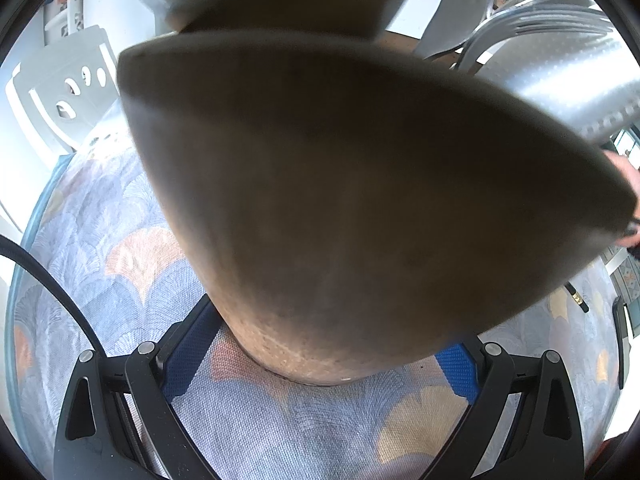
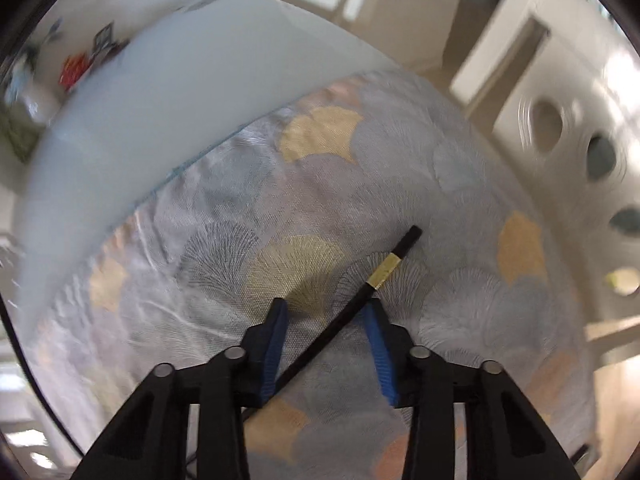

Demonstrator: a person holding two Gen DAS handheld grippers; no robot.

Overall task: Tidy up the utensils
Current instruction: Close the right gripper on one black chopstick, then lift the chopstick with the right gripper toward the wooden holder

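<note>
Your black chopstick [image 2: 362, 294] lies slanted on the patterned bench [image 2: 200, 248], crossing between the right tongs [image 2: 328, 312], which stand part-open around it, pads not visibly pressing. Your left tongs [image 1: 320, 354] clamp a brown utensil holder [image 1: 360, 208] bristling with forks [image 1: 560, 12], steadied for loading. The bench edge sits well apart, leaving room.

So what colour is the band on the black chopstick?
Gold, on the chopstick; clearest in the right wrist view.
</note>
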